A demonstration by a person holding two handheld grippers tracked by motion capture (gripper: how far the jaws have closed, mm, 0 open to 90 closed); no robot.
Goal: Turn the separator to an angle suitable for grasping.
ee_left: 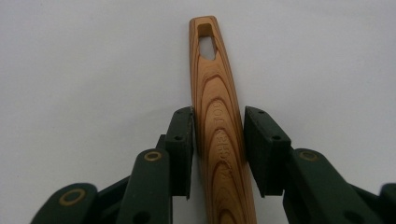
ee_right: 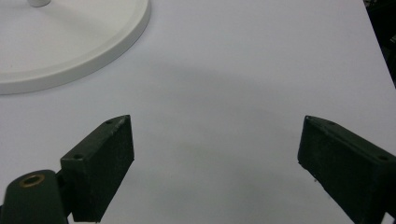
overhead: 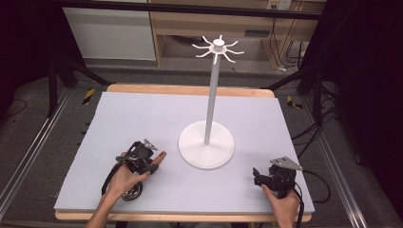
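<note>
In the left gripper view the left tongs (ee_left: 218, 144) straddle a wooden handle (ee_left: 217, 116) lying on the desk (ee_left: 70, 70), one pad touching (slot end beyond). The right tongs (ee_right: 215, 168) gape empty near the stand's base (ee_right: 93, 51).

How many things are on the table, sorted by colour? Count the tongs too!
Black: 2, the left tongs and the right tongs
White: 1, the hook stand
Brown wood: 1, the wooden handle with a hanging hole
Total: 4
</note>
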